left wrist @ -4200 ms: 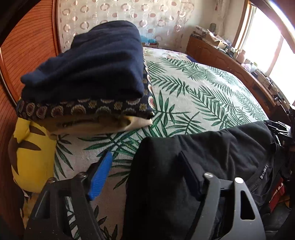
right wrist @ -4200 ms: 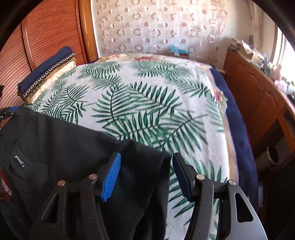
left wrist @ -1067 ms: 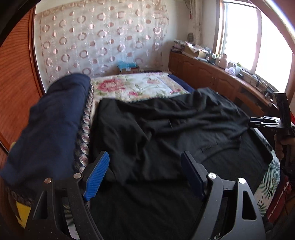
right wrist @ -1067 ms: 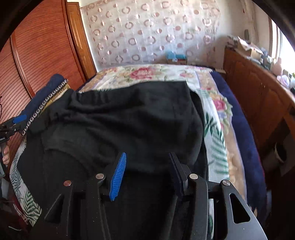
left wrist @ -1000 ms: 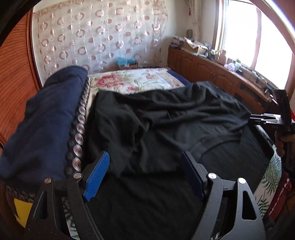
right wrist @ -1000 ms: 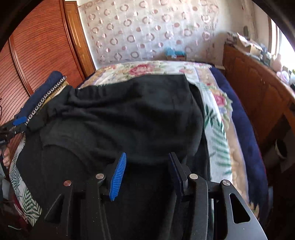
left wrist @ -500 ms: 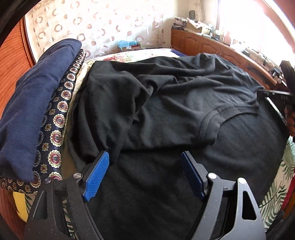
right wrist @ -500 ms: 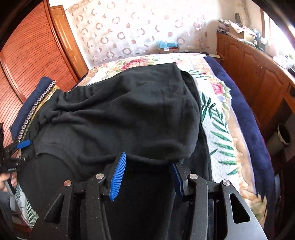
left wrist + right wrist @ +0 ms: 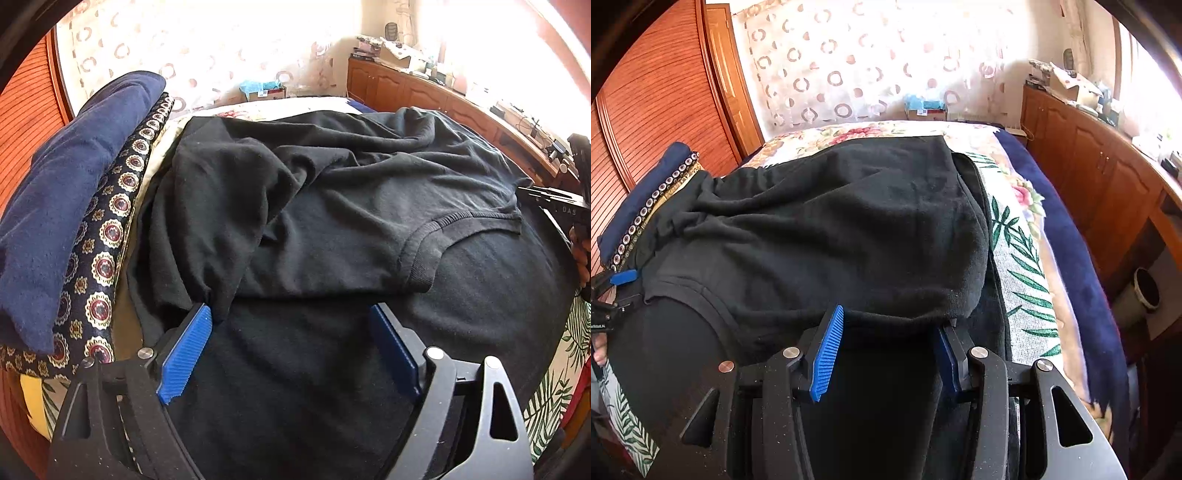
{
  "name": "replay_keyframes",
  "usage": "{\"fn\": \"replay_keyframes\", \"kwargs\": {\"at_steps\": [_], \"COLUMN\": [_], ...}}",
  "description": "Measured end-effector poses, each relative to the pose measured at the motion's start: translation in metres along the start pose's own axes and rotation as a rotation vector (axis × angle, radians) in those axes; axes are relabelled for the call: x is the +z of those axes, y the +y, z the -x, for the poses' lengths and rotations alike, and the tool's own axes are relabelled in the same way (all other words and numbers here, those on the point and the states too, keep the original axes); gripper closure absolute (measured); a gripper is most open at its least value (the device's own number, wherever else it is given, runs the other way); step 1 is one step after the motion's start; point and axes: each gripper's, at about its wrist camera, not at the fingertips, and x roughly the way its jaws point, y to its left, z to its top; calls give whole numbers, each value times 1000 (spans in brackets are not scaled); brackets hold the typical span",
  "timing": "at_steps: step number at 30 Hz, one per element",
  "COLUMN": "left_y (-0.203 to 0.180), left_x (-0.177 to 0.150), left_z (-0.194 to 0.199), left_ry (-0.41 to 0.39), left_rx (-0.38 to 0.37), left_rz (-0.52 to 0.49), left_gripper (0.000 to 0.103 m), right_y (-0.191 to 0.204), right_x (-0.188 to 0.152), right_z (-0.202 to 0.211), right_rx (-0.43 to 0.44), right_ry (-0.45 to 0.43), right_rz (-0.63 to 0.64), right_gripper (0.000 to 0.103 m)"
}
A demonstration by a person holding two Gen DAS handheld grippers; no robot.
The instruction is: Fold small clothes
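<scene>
Bedroom w/ palm-print bedspread (image 9: 1019,266), wood cabinets along right wall, dotted curtain (image 9: 857,70) far end. Black T-shirt (image 9: 332,206) lies across bed, its far part doubled back toward near side so a folded edge runs left-right just ahead of both tools; collar rib shows on top layer, right of centre in left view. Left gripper (image 9: 291,347): jaws wide, nothing pinched, blue pads resting on lower layer w/ fold edge touching left pad's tip, probably placed there to grab or flatten that edge. Right gripper (image 9: 886,350): jaws narrower but w/ a clear gap, top layer's edge draped over pad tips; looks released rather than clamped, can't be sure cloth isn't caught. Each tool sits near one side of shirt, presumably so fold stays square across width. Stack of folded clothes (image 9: 74,206) (navy on top, patterned under) just left of shirt, touching it; likely the finished pile, kept close for easy drop-off. Fold looks about half done; top layer wrinkled on left, prob needs smoothing before next fold. Risk: dragging top layer bunches it further.
</scene>
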Motion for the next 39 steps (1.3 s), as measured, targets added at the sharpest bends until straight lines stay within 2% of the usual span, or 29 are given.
{"fn": "replay_keyframes", "kwargs": {"at_steps": [1,4,7,8,11,15,19,28,29,30,32,35,37,39], "left_y": [1,10,22,25,31,31,33,42,41,41,42,44,43,41], "left_x": [0,-2,-5,-7,-12,-11,-4,1,2,2,5,9,11,13], "left_z": [2,11,23,25,32,34,27,11,12,13,17,24,28,36], "left_ry": [-3,-36,-68,-75,-89,-104,-96,-70,-76,-84,-104,-125,-140,-168], "left_rx": [-6,-62,-56,-50,-32,34,59,87,81,75,58,42,41,35], "left_rz": [18,106,215,234,281,270,248,258,253,247,238,237,228,221], "left_gripper": [17,31,42,43,45,47,67,68,84,93,94,95,95,96], "right_y": [1,0,1,7,12,13,13,13,12,12,6,0,-1,1], "right_x": [-2,-2,-2,4,9,8,8,9,9,9,10,14,17,20], "right_z": [0,-5,-7,-28,-41,-42,-42,-46,-46,-46,-46,-48,-49,-50], "right_rx": [-2,-1,-5,-7,-17,-23,-23,-30,-28,-27,-12,-24,-15,-5], "right_ry": [1,1,2,3,5,5,4,4,3,1,-6,-7,-11,-13], "right_rz": [2,2,6,9,17,22,22,29,27,23,2,-3,-4,13], "right_gripper": [54,54,54,54,54,54,54,54,54,54,55,70,89,97]}}
